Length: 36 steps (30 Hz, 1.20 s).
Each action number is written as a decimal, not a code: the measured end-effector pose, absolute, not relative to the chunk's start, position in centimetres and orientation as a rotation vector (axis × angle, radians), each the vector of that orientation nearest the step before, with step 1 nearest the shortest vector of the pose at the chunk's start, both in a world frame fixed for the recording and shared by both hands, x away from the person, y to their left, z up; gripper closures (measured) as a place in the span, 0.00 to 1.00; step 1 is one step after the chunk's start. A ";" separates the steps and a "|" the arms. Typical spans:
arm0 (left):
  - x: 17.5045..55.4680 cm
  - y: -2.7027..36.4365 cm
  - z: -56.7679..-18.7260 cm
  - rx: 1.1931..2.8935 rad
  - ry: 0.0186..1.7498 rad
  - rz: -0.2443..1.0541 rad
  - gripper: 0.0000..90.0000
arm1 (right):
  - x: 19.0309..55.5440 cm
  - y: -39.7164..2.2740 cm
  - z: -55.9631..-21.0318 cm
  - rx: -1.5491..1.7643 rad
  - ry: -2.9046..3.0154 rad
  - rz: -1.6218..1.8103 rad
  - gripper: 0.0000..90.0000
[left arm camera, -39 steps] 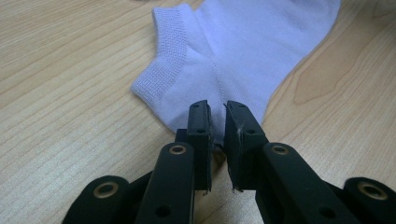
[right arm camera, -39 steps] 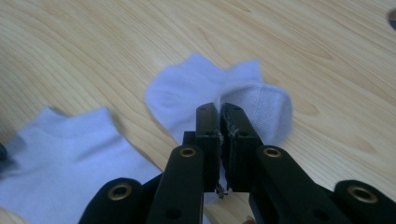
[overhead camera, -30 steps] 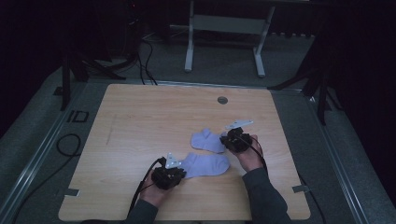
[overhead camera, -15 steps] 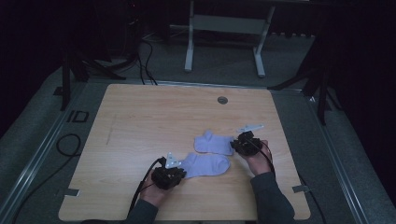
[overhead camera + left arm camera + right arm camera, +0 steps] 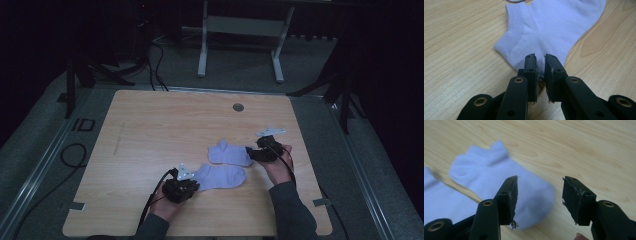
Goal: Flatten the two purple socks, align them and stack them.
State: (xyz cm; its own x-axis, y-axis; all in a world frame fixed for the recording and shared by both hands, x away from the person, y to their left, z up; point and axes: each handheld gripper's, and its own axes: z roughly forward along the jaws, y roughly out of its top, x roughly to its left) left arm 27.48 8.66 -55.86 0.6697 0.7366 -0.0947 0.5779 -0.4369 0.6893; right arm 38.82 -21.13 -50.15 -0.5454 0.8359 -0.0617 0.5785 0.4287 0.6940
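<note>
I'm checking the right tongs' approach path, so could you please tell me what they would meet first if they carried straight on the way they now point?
Most likely the toe end of the farther sock: the open right tongs point at it, though depth is unclear.

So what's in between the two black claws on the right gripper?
In the right gripper view, the open right gripper has the toe of a light purple sock and bare wooden table showing in its gap.

Dim lab: wooden table [image 5: 150, 130], floor cables [image 5: 155, 60]
</note>
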 end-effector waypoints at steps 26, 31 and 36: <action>27.5 8.7 -55.8 2.171 1.006 0.282 0.88 | 41.5 -12.4 -53.8 0.883 2.588 0.835 0.57; 27.5 8.6 -55.8 2.170 1.007 0.280 0.87 | 42.3 -12.5 -54.7 0.922 2.628 0.846 0.53; 27.5 8.6 -55.8 2.170 1.008 0.281 0.87 | 42.6 -12.6 -54.6 0.946 2.638 0.845 0.57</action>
State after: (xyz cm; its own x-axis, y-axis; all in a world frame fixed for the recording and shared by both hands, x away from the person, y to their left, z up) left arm 27.47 8.62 -55.84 0.6709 0.7352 -0.0968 0.5792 -0.4381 0.6875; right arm 42.62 -12.56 -54.62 -0.7706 0.6373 -0.0072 0.5146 0.6288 0.5829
